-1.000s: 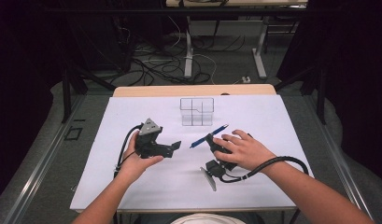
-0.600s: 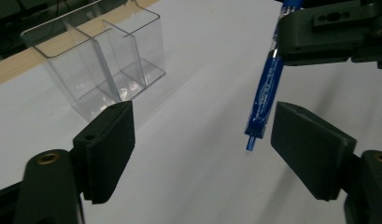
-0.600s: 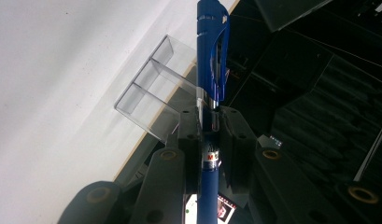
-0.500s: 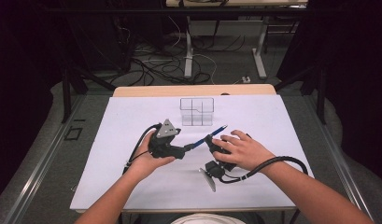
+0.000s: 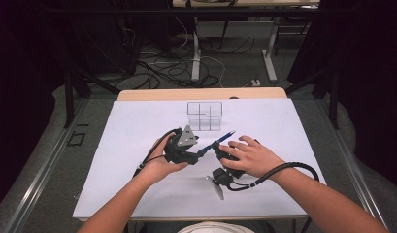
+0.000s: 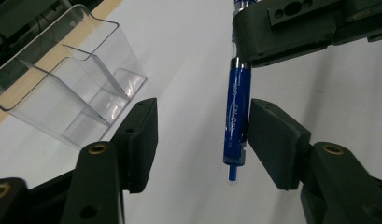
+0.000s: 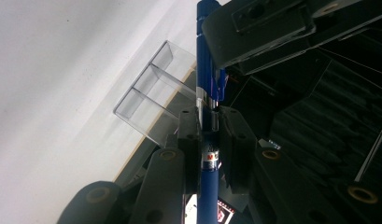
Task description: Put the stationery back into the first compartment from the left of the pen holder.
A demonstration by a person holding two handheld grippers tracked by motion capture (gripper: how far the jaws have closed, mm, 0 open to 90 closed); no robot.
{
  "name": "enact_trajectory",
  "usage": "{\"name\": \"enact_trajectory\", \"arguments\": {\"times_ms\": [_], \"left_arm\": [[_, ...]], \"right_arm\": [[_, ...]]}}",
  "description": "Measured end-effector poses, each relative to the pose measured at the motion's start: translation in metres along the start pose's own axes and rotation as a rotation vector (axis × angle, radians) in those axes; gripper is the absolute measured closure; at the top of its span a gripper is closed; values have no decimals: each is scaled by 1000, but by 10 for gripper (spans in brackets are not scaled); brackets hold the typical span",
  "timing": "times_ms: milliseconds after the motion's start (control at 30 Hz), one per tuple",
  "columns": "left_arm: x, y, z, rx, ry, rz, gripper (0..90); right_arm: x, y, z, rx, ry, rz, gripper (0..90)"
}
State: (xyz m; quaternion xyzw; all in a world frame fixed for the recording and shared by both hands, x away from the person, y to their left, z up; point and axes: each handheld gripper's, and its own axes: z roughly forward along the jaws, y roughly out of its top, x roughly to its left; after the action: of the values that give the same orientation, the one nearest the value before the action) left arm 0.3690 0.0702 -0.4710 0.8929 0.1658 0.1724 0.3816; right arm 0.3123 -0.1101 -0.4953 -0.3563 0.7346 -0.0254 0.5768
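Note:
A blue pen (image 5: 224, 138) hangs tilted above the white table (image 5: 128, 131), and my right gripper (image 5: 216, 148) is shut on its middle under the person's right hand. My left gripper (image 5: 200, 152) is open at the pen's lower end. In the left gripper view the pen (image 6: 237, 116) stands between my open jaws, touching the right-hand pad (image 6: 268, 135), with the right gripper (image 6: 291, 23) clamped on it above. In the right gripper view my jaws (image 7: 208, 123) pinch the pen (image 7: 206, 70), and a jaw of the left gripper crosses it higher up.
A clear plastic organizer (image 5: 205, 115) with several compartments stands on the table just beyond the grippers, also close by as the organizer (image 6: 72, 79) in the left gripper view. Black cables trail from both grippers over the table. Past the far edge are table legs and floor cables.
My left gripper has moved right, toward the right gripper, until its open jaws straddle the pen's lower end. The right gripper and pen have stayed put.

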Motion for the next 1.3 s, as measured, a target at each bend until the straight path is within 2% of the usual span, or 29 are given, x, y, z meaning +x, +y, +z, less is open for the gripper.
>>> {"name": "enact_trajectory", "arguments": {"times_ms": [233,267,467,567,600,867,1067,1300], "left_arm": [[-3,6,5,48,-26,25,551],[-4,7,6,57,-32,22,561],[-6,13,14,122,-64,19,634],[-6,16,17,152,-72,5,673],[-6,17,18,154,-74,1,682],[-7,24,24,192,-84,-11,725],[-7,27,26,218,-82,-20,758],[-6,26,27,240,-86,-28,780]], "right_arm": [[0,0,2,-18,-1,-5,796],[1,1,2,-3,0,-7,796],[2,3,3,-26,-4,-14,796],[2,4,4,-24,-5,-20,796],[1,4,4,-24,-5,-33,796],[1,8,3,-8,1,-41,796],[3,10,6,-34,-14,-33,796],[3,13,7,-33,-10,-40,795]]}}
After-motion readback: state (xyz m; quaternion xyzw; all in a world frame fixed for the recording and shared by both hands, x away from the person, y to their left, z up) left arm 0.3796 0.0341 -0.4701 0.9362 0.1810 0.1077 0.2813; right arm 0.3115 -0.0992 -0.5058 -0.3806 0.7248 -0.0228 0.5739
